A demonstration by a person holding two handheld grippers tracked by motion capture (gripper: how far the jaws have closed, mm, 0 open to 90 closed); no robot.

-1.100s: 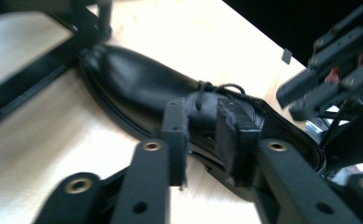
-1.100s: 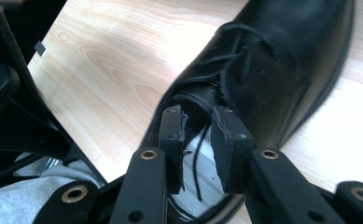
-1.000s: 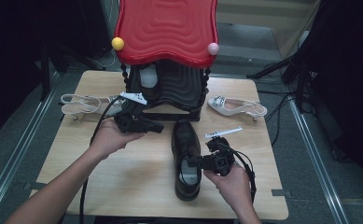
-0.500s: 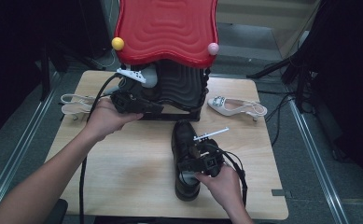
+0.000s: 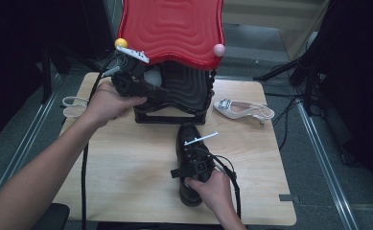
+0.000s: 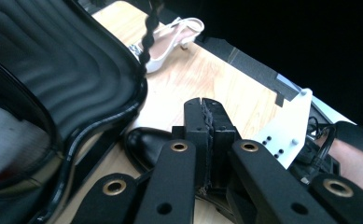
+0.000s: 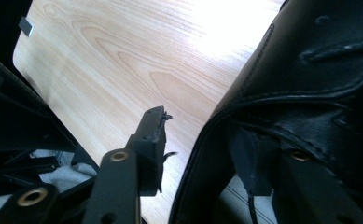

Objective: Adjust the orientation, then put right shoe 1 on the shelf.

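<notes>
A black leather shoe (image 5: 189, 136) lies on the wooden table (image 5: 126, 158), toe toward a rack. My right gripper (image 5: 193, 166) sits over its heel end. In the right gripper view, my right gripper (image 7: 202, 135) is open astride the black shoe's (image 7: 319, 70) side wall, one jaw outside over the table and the other inside the opening; a gap shows beside the outer jaw. My left gripper (image 5: 161, 94) is held at the rack's black wavy shelf (image 5: 186, 86). Its jaws are pressed together with nothing between them, and my left gripper (image 6: 207, 105) points over the shoe's toe (image 6: 144, 142).
The rack has a red wavy top (image 5: 172, 26) with a yellow ball (image 5: 121, 42) and a pink ball (image 5: 218, 50) at its corners. A white heeled shoe (image 5: 244, 109) lies right of the rack, another (image 5: 74, 103) at the table's left edge. Cables trail off to the right.
My left gripper has moved up and back from the table's middle to the rack's shelf. My right gripper has shifted from beside the black shoe onto its heel opening.
</notes>
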